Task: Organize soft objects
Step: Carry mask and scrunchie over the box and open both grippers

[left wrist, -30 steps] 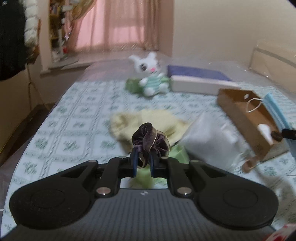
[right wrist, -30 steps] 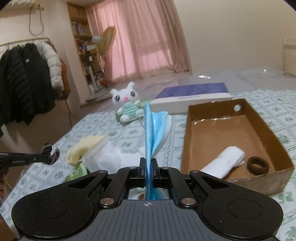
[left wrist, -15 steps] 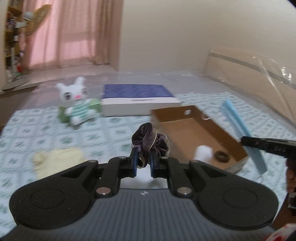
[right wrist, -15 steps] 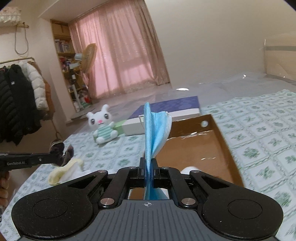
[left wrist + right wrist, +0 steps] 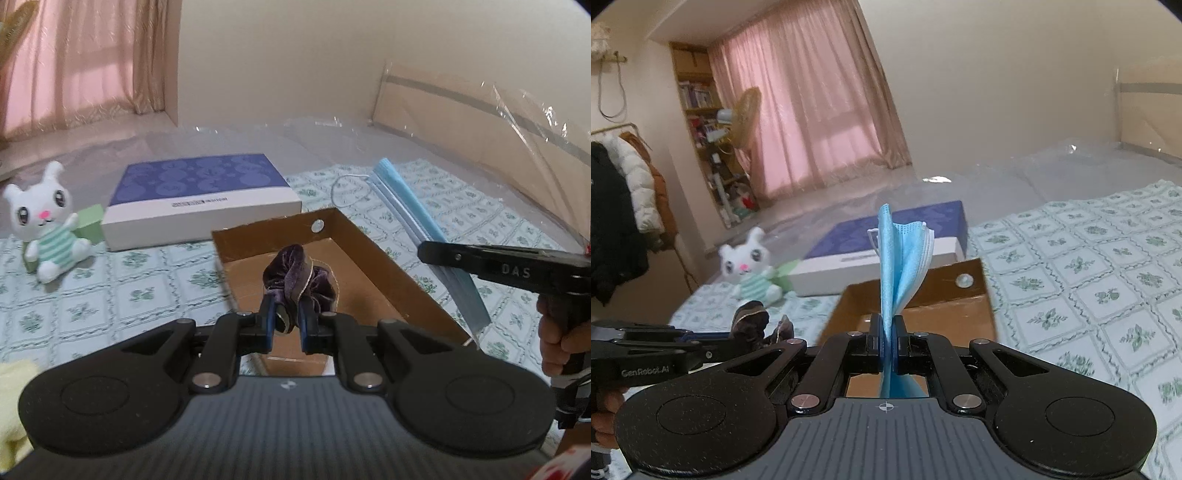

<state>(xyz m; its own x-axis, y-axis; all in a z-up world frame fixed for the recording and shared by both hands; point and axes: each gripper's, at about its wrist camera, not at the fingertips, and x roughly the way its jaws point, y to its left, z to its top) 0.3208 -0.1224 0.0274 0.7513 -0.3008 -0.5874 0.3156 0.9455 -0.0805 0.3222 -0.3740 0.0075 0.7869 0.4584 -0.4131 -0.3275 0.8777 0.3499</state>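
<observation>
Left hand-held gripper (image 5: 287,323) is clamped on one dark purple velvet scrunchie (image 5: 299,278), carried above the near half of the open cardboard box (image 5: 391,266). Right hand-held gripper (image 5: 886,345) is clenched on one folded blue face mask (image 5: 903,266), which stands upright between the pads, above the box's near left corner in its own view. In the left wrist view the mask shows at 2 o'clock of the scrunchie, beyond the box's right wall. One box, its four walls low and its top open. At 11 o'clock of the box lies one flat blue-and-white carton (image 5: 201,201); at 10 o'clock sits one white plush rabbit (image 5: 44,225). The bed (image 5: 1108,266) to the right of the box is bare quilt. One yellow cloth (image 5: 11,406) lies at 8 o'clock, at the frame edge.
</observation>
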